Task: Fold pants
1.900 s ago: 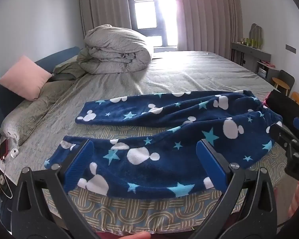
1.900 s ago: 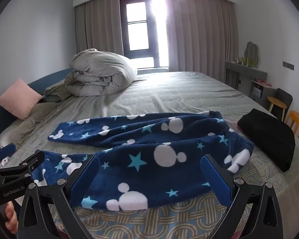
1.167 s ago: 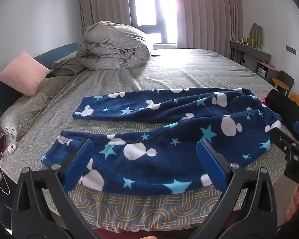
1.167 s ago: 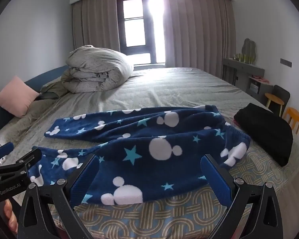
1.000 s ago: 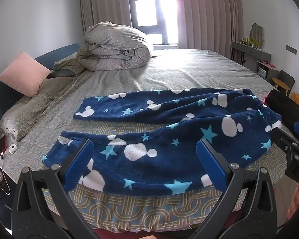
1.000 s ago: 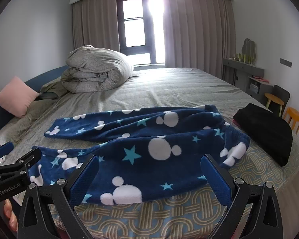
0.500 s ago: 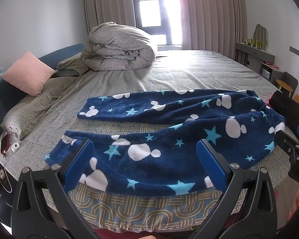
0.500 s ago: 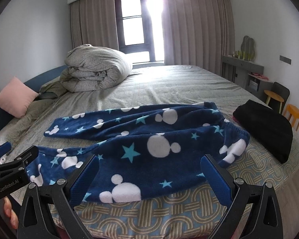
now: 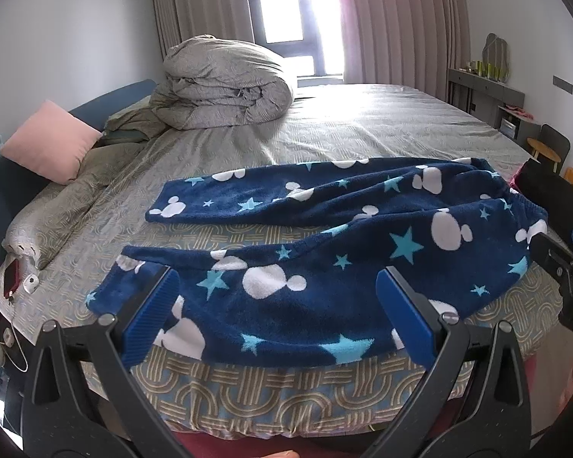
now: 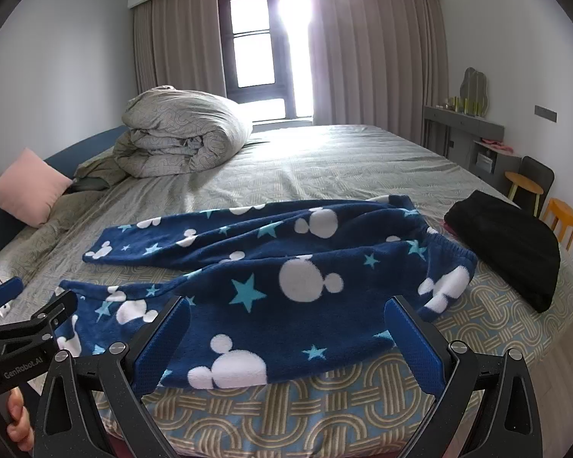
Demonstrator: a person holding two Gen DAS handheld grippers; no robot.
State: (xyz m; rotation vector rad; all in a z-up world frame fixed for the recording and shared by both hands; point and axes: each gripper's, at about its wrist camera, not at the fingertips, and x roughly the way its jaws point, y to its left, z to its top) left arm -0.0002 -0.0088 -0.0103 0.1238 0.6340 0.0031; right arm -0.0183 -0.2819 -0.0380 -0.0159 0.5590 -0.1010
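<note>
The left gripper [image 9: 275, 313] hangs with its blue fingers [image 9: 149, 316] spread wide and nothing between them, poised over the near edge of the bed [image 9: 382, 114]; the right gripper [image 10: 286, 339] is the same, jaws far apart and empty, a little further toward the waistband side. Just beyond both lies the pair of pants [image 10: 286, 267], navy fleece with white mouse heads and pale blue stars, spread flat on the patterned sheet with the two legs parted in a V, cuffs pointing left and waistband to the right, close to a black garment [image 10: 508, 244]. Further off sit a rolled grey duvet [image 9: 225, 84] and a pink pillow [image 9: 51, 141]. No fold looks made yet, so this reads as the approach before the first one. The next move likely calls for lowering each gripper onto an edge of the near leg, pinching the thick fleece, and carrying it over onto the far leg
</note>
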